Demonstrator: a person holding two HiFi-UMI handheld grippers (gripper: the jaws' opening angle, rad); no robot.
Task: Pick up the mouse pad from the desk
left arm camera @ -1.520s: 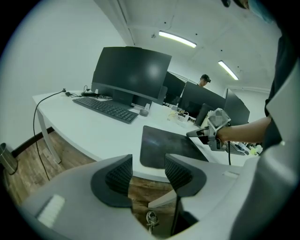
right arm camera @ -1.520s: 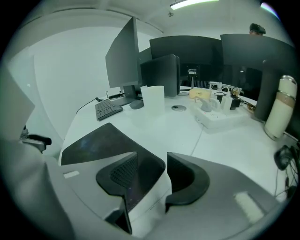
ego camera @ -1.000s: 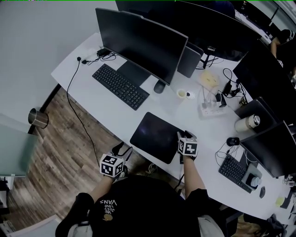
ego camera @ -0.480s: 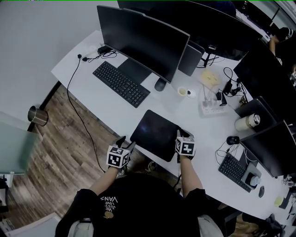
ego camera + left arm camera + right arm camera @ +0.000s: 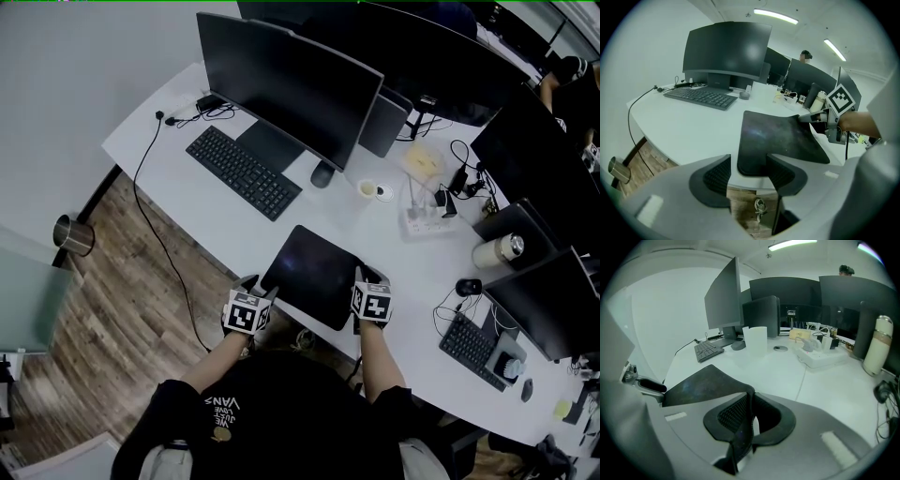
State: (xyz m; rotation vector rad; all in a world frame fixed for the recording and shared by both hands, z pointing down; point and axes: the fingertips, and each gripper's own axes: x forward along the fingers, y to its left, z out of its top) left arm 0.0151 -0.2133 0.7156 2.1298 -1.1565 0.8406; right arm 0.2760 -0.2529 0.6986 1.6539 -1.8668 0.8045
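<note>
Observed: the right gripper [image 5: 749,416] has just clamped the right edge of the mouse pad [image 5: 309,272], curling it off the desk [image 5: 211,220], while the left gripper [image 5: 749,171] has moved up, jaws wide apart astride the near-left corner, not yet pinching, so a two-handed lift looks imminent.

I see a white desk [image 5: 220,211]: keyboard [image 5: 243,173] far left, dark mouse pad [image 5: 309,274] near, bottle [image 5: 495,250] right.

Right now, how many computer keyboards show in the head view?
2. One black flat keyboard lies before the big curved monitor, upper left; a second black keyboard lies at lower right. Others may hide behind monitors.
</note>
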